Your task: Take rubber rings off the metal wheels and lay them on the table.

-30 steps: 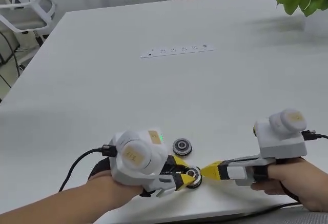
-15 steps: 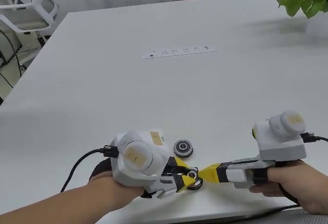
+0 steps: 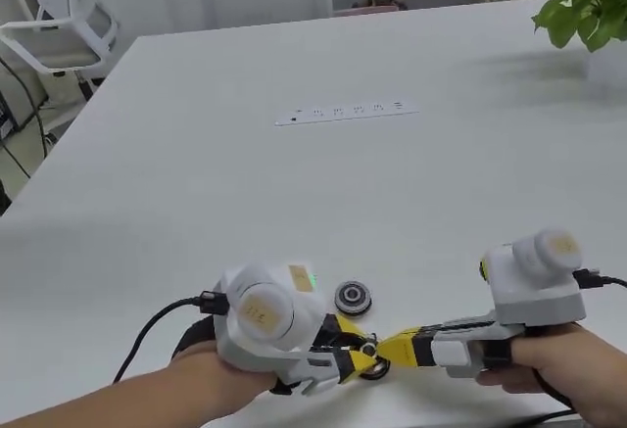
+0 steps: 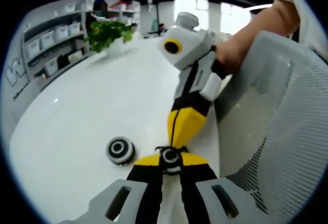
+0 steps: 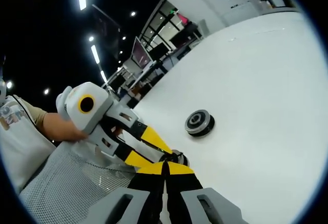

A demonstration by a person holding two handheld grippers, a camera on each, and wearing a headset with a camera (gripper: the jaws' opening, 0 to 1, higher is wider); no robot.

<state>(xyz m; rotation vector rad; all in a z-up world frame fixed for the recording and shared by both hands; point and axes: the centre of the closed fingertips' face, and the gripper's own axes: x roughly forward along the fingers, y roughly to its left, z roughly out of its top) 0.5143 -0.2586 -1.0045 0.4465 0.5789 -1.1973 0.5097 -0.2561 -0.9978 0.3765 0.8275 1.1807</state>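
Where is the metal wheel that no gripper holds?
In the head view, the round black-and-silver metal wheel lies on the white table, near its front edge, just beyond the left gripper, not touching it.

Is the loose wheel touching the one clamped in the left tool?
Apart. The right gripper view shows a strip of bare table between the loose wheel and the clamped wheel.

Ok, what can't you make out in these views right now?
1. The held wheel, left gripper view: its rim is covered by the left gripper and the right gripper; whether the ring is pinched is hidden.
2. The loose wheel, head view: too small to tell if a ring is on it.
3. The strip, head view: markings too small to read.
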